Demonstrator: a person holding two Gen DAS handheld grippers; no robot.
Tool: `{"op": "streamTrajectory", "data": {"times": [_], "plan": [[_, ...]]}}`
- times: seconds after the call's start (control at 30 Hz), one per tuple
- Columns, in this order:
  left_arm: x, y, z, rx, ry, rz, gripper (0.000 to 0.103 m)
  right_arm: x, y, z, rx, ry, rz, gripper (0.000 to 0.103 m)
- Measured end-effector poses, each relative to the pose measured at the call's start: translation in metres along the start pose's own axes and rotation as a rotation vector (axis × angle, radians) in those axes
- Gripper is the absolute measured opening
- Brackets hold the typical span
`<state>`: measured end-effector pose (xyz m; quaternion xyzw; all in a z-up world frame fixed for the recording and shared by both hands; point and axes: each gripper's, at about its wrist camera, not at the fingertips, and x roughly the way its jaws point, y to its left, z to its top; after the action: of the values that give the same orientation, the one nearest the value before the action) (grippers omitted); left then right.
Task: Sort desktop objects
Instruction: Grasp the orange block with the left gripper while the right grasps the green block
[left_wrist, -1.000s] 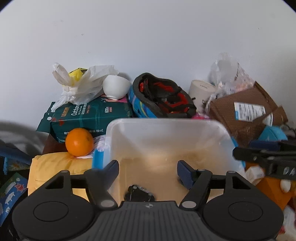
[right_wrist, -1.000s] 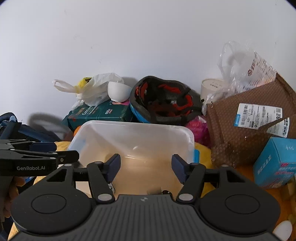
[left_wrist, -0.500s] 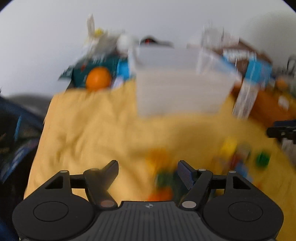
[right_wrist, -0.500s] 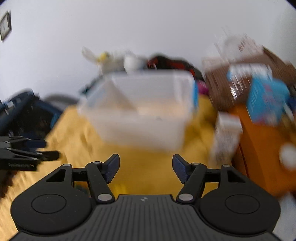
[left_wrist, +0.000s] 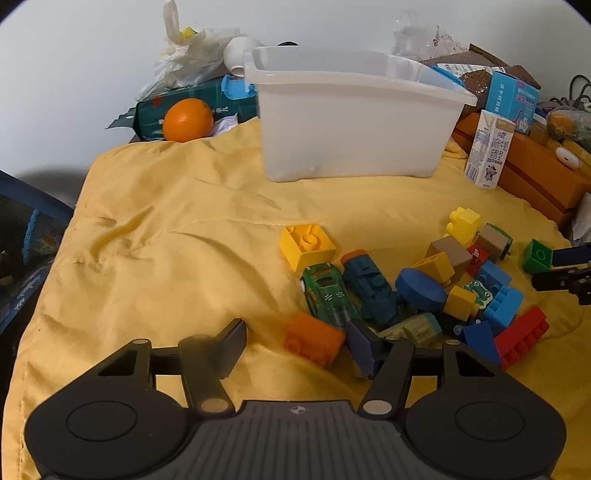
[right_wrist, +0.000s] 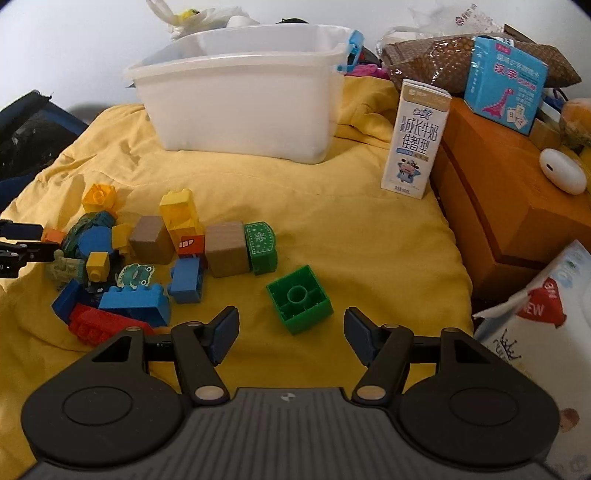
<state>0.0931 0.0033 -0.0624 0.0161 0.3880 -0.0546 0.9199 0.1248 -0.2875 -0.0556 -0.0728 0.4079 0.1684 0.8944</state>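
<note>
yellow cloth (left_wrist: 177, 236): green toy car (left_wrist: 327, 291) points away, slightly left.

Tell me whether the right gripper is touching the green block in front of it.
Apart. In the right wrist view the green block lies ahead of the right gripper, yellow cloth showing between it and both fingertips.

soft even indoor light, sharp centre, fisheye bending and dark corners, slight blur on left fingers (left_wrist: 229, 347)
</note>
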Motion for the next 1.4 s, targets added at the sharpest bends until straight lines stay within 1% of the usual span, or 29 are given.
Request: {"op": "streamTrajectory", "data": {"times": [0.03,0.1,0.13,0.17,0.27,0.33,0.4,0.53,0.57,0.6,0.63,0.7,0.8,1.0,1.07,1.1,1.2,1.27,1.4], "plan": [[0.001,-0.001,0.000,0.007,-0.001,-0.004,0.060,0.002,0.000,0.002,-0.003,-0.001,0.008,0.066],[0.003,-0.004,0.001,0.025,0.003,-0.022,0.047,0.004,0.000,-0.002,-0.013,-0.003,0.016,0.063],[0.003,-0.006,0.002,0.034,0.000,-0.029,0.044,0.006,0.000,-0.005,-0.016,0.000,0.015,0.061],[0.002,-0.009,0.002,0.049,-0.004,-0.027,0.043,0.008,0.000,-0.005,-0.015,0.002,0.010,0.060],[-0.003,-0.013,0.002,0.063,-0.023,-0.020,0.043,0.009,-0.001,-0.005,-0.011,-0.005,0.012,0.054],[-0.004,-0.012,0.001,0.061,-0.030,-0.021,0.043,0.010,-0.002,-0.005,-0.013,-0.003,0.007,0.052],[-0.001,-0.012,-0.001,0.065,-0.017,-0.024,0.043,0.010,-0.003,-0.005,-0.020,-0.005,0.003,0.050],[0.005,-0.011,-0.004,0.073,-0.001,-0.027,0.043,0.011,-0.004,-0.004,-0.034,-0.011,-0.016,0.052],[0.006,-0.011,-0.005,0.075,0.002,-0.030,0.042,0.013,-0.003,-0.004,-0.046,-0.009,-0.009,0.052],[0.006,-0.011,-0.005,0.083,0.004,-0.031,0.040,0.014,-0.002,-0.003,-0.056,0.000,0.008,0.048],[0.005,-0.012,-0.006,0.092,0.000,-0.031,0.039,0.015,-0.002,-0.003,-0.063,0.007,0.021,0.040],[0.001,-0.013,-0.008,0.105,-0.007,-0.035,0.039,0.014,-0.003,-0.002,-0.054,0.006,0.033,0.040],[-0.008,-0.010,-0.009,0.094,-0.021,-0.040,0.039,0.007,-0.005,-0.003,-0.020,-0.010,0.045,0.040],[-0.026,-0.005,-0.004,0.045,-0.062,-0.047,0.040,-0.007,-0.008,-0.007,0.050,-0.034,0.049,0.040],[-0.031,-0.005,-0.002,0.018,-0.065,-0.054,0.040,-0.010,-0.008,-0.007,0.063,-0.038,0.057,0.040],[-0.033,-0.006,-0.002,0.013,-0.061,-0.064,0.042,-0.012,-0.007,-0.007,0.068,-0.041,0.059,0.040],[-0.035,-0.015,-0.011,0.061,-0.048,-0.086,0.043,-0.014,-0.005,-0.007,0.073,-0.045,0.074,0.040],[-0.031,-0.019,-0.017,0.095,-0.032,-0.074,0.043,-0.015,-0.002,-0.007,0.073,-0.044,0.079,0.040],[-0.022,-0.014,-0.016,0.045,-0.026,-0.039,0.043,-0.015,0.003,-0.009,0.072,-0.039,0.082,0.040]]}}
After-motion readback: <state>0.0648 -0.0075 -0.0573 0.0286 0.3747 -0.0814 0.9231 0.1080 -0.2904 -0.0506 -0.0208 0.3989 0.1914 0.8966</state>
